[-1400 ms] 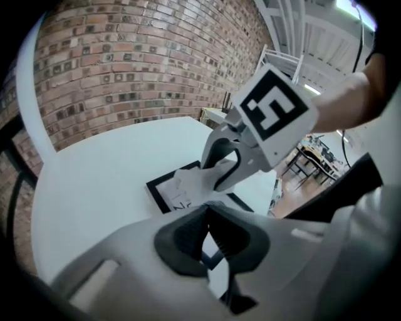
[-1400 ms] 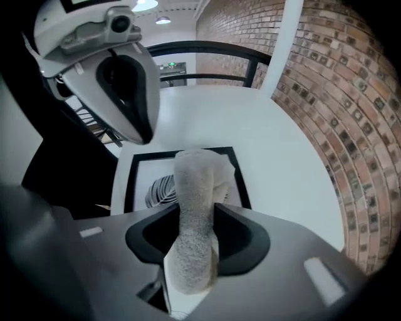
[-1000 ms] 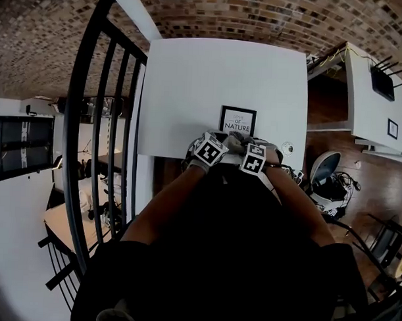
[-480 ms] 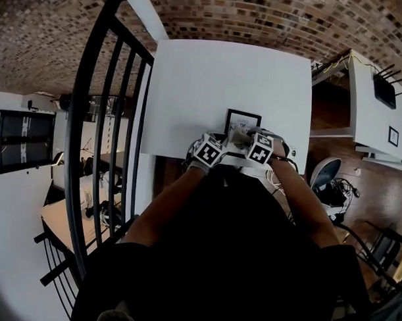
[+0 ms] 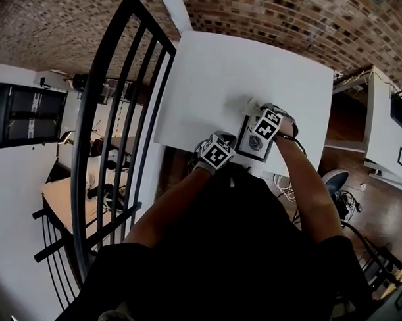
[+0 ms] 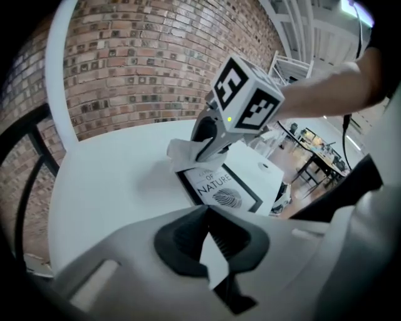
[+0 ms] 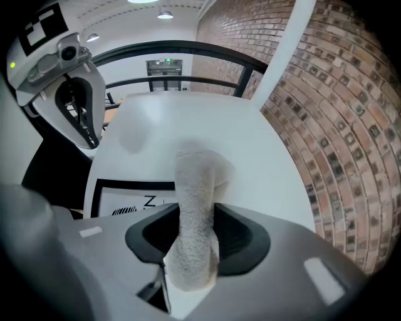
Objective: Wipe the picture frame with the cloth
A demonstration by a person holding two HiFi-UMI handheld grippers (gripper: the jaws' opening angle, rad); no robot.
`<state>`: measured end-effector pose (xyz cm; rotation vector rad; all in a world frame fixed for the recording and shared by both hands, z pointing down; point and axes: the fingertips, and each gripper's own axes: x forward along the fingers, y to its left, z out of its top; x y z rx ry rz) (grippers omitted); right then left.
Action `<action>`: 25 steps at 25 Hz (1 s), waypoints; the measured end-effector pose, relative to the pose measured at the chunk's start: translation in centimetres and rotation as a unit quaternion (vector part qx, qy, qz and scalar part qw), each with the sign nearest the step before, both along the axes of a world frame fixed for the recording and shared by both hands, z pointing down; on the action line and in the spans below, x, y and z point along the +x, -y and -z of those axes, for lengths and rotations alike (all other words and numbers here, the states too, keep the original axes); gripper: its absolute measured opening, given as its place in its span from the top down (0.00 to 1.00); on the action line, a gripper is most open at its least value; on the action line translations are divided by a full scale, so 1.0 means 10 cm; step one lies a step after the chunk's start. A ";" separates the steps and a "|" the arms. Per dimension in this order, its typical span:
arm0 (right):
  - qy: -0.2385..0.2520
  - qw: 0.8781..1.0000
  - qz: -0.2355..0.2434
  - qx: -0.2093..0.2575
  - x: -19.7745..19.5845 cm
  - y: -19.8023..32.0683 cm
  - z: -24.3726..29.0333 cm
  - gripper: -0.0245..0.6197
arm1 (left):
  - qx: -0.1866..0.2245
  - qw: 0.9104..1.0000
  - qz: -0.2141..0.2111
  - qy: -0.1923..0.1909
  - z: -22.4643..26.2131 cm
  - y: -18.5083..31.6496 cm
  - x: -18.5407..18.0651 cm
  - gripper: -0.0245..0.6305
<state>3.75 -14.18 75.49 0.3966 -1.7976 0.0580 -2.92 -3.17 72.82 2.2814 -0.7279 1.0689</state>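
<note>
A black picture frame (image 5: pixel 253 144) with a white print lies flat near the front edge of the white table (image 5: pixel 217 78). My right gripper (image 5: pixel 258 111) is shut on a pale folded cloth (image 7: pixel 197 188), which hangs out past the jaws over the frame's far edge (image 7: pixel 125 185) and touches the tabletop. In the left gripper view the cloth (image 6: pixel 183 153) sits bunched at the top corner of the frame (image 6: pixel 222 188) under the right gripper (image 6: pixel 205 145). My left gripper (image 5: pixel 214 150) sits at the table's front edge, left of the frame, shut and holding nothing (image 6: pixel 210 247).
A black metal railing (image 5: pixel 117 107) runs along the table's left side. A brick wall (image 5: pixel 291 21) stands behind the table. The table's right edge drops to a wooden floor with a chair (image 5: pixel 335 184) and cables.
My right gripper has carried the cloth from the frame's near edge up across it to its far edge. My left gripper has come off the frame toward the left front edge.
</note>
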 end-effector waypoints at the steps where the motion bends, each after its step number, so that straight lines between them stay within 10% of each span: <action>1: -0.002 1.000 0.003 -0.003 -0.05 0.02 -0.03 0.71 | -0.002 1.000 0.002 0.001 0.00 -0.01 -0.03 0.96; 25: 0.039 0.985 0.070 -0.154 -0.60 -1.48 -0.10 0.71 | -0.003 1.000 0.020 0.013 -0.14 0.13 -0.25 0.96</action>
